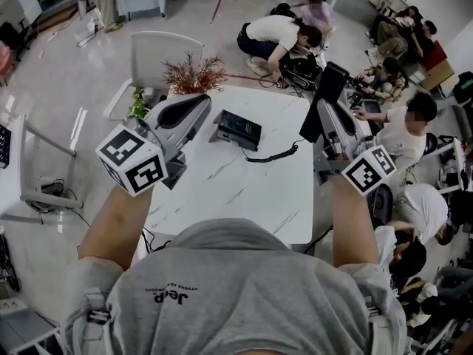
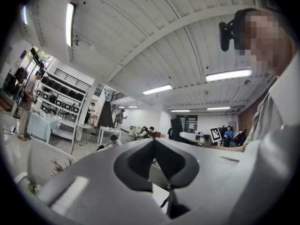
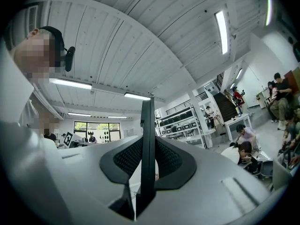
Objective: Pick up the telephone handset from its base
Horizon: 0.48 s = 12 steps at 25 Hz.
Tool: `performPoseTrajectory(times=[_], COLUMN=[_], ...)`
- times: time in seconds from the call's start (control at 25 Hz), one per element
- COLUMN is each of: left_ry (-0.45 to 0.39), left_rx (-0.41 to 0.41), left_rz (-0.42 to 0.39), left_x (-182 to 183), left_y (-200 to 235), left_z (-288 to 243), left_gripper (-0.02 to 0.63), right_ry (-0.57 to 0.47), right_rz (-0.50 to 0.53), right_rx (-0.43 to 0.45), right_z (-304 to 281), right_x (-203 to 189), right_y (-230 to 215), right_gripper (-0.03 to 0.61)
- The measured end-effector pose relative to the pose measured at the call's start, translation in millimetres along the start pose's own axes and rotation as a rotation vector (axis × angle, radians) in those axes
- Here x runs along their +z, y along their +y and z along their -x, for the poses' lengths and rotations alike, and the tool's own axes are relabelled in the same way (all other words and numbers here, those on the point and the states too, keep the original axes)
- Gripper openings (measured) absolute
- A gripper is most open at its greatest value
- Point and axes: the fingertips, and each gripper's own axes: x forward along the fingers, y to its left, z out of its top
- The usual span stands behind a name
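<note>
Now the right tool (image 1: pixel 326 114) grips the handset (image 1: pixel 330 80), raised right of its base (image 1: pixel 238 129) on the tabletop (image 1: pixel 222 191). The left tool (image 1: pixel 194 108) is closed, empty. Best hold firm without straining the cord (image 1: pixel 273 156).

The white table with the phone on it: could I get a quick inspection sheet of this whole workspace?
Surface: white marbled table.
Job's things: telephone base on the table; handset held above it, off the base.
Clutter: dried twigs and green plant by the far left corner.
Grippers: left gripper jaws together, empty; right gripper jaws shut on the handset.
Cables: cord trails from the base toward the right gripper.
Surroundings: white chair; people on the floor.
</note>
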Motion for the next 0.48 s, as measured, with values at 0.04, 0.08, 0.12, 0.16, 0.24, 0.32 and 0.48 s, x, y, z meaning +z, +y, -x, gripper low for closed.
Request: performPoseTrajectory(times=[0.04,0.08,0.12,0.16,0.24,0.32,0.48], left_ry=[0.002,0.004,0.005,0.005,0.002,-0.002,0.003], left_rx=[0.002,0.004,0.004,0.004,0.001,-0.002,0.009], left_rz=[0.002,0.003,0.004,0.004,0.003,0.002,0.006], left_x=[0.0,0.2,0.3,0.3,-0.1,-1.0,-2.1], left_y=[-0.5,-0.6,-0.4,0.0,1.0,2.4,6.6], left_z=[-0.3,-0.5,-0.5,0.2,2.2,3.0,1.5], left_gripper=[0.06,0.06,0.06,0.06,0.06,0.06,0.06], right_ry=[0.001,0.002,0.002,0.002,0.001,0.0,0.002], right_rz=[0.0,0.0,0.0,0.0,0.001,0.002,0.003], right_rx=[0.001,0.001,0.002,0.003,0.005,0.006,0.007], right_z=[0.1,-0.3,-1.0,-1.8,-2.9,-3.7,-7.3], right_x=[0.1,0.3,0.4,0.5,0.3,-0.4,-3.6], right_y=[-0.2,-0.3,0.0,0.8,3.3,4.1,1.4], right_gripper=[0.077,0.077,0.077,0.077,0.077,0.077,0.077])
